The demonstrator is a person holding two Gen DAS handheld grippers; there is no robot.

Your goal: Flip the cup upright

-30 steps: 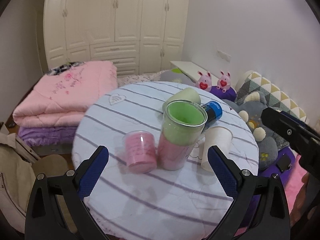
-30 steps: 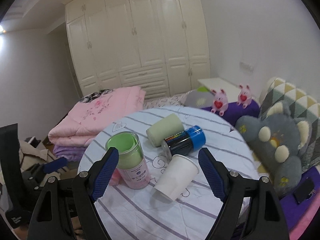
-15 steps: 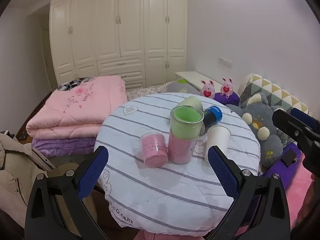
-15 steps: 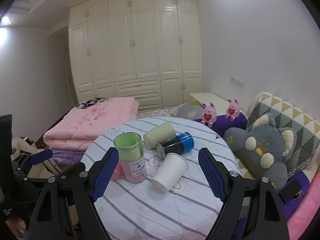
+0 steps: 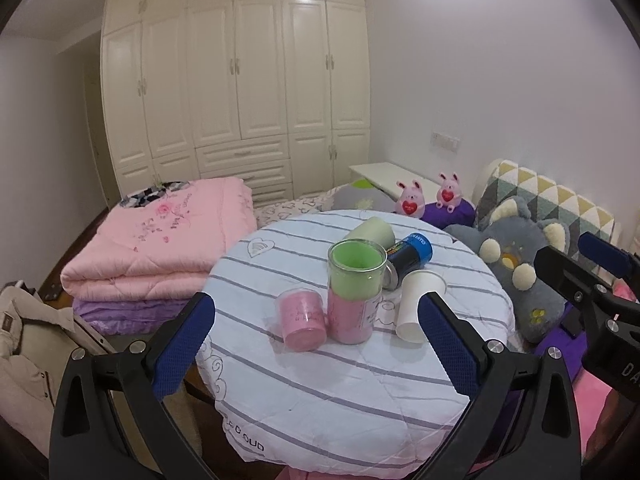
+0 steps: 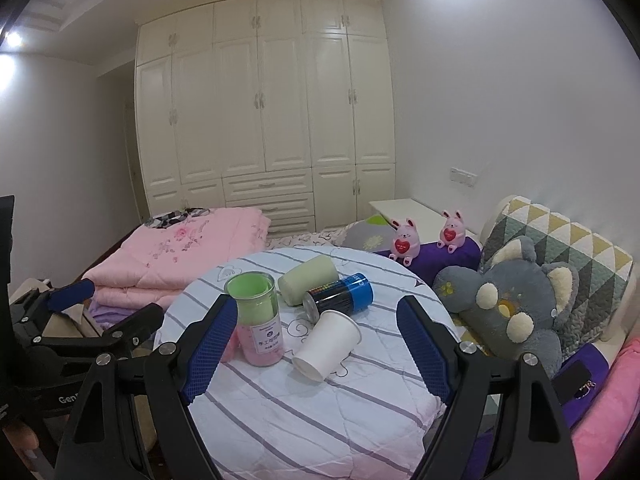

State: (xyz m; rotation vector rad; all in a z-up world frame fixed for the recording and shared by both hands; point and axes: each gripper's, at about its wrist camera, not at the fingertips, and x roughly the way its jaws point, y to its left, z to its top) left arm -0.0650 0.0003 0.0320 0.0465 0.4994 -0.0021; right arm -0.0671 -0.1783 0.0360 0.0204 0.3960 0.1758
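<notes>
A white paper cup (image 5: 419,305) lies tipped on the round striped table (image 5: 344,392); it also shows in the right wrist view (image 6: 327,343), base pointing toward me. A pale green cup (image 6: 307,281) and a blue-and-black can (image 6: 340,293) lie on their sides behind it. A tall clear jar with green and pink filling (image 6: 258,319) stands upright, a small pink jar (image 5: 302,319) beside it. My left gripper (image 5: 316,344) is open and empty, well back from the table. My right gripper (image 6: 316,354) is open and empty, also held back.
A folded pink quilt (image 5: 160,244) lies on the bed to the left. A grey plush toy (image 6: 516,300), patterned cushion (image 6: 560,236) and two pink bunny toys (image 6: 426,236) sit to the right. White wardrobes (image 6: 264,120) fill the back wall.
Both grippers have pulled back and up from the table, so the table and cups look smaller and farther. The objects on the table have not moved.
</notes>
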